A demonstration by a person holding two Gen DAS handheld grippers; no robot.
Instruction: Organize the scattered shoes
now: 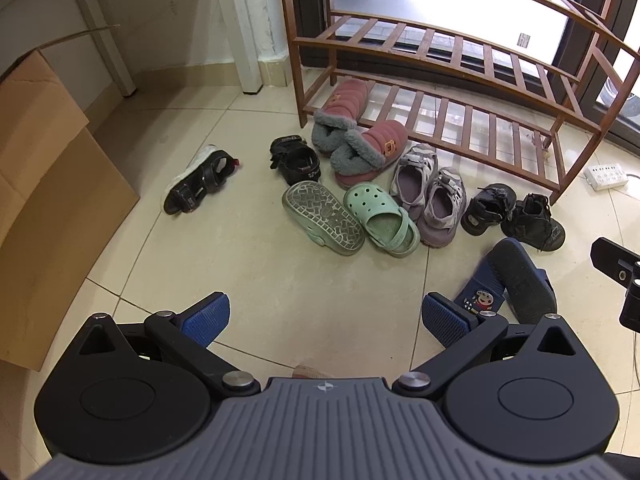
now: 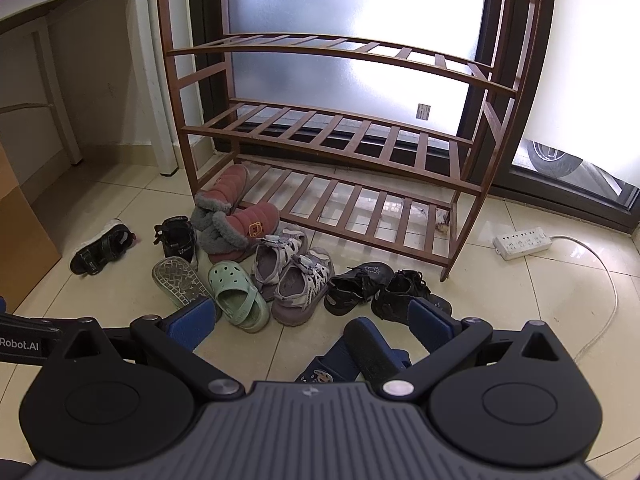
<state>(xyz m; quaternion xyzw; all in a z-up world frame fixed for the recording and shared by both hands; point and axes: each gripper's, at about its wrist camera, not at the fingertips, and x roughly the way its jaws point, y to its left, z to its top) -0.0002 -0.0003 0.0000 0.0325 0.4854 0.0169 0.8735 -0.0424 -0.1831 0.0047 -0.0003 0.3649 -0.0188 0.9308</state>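
Holding both grippers' fingers point(image 1: 208, 316) wide and empty, you face scattered shoes point(image 1: 380, 220) before the wooden rack point(image 1: 440, 80); bare floor point(image 1: 248, 264) lies open at left.

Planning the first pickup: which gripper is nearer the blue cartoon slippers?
Right. The right gripper hangs open directly over the blue slippers; the left gripper, also open, is off to their side over bare tile.

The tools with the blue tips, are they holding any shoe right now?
No. The left tool and the right tool are both wide open with nothing held. All the shoes, like the green clog, lie on the floor.
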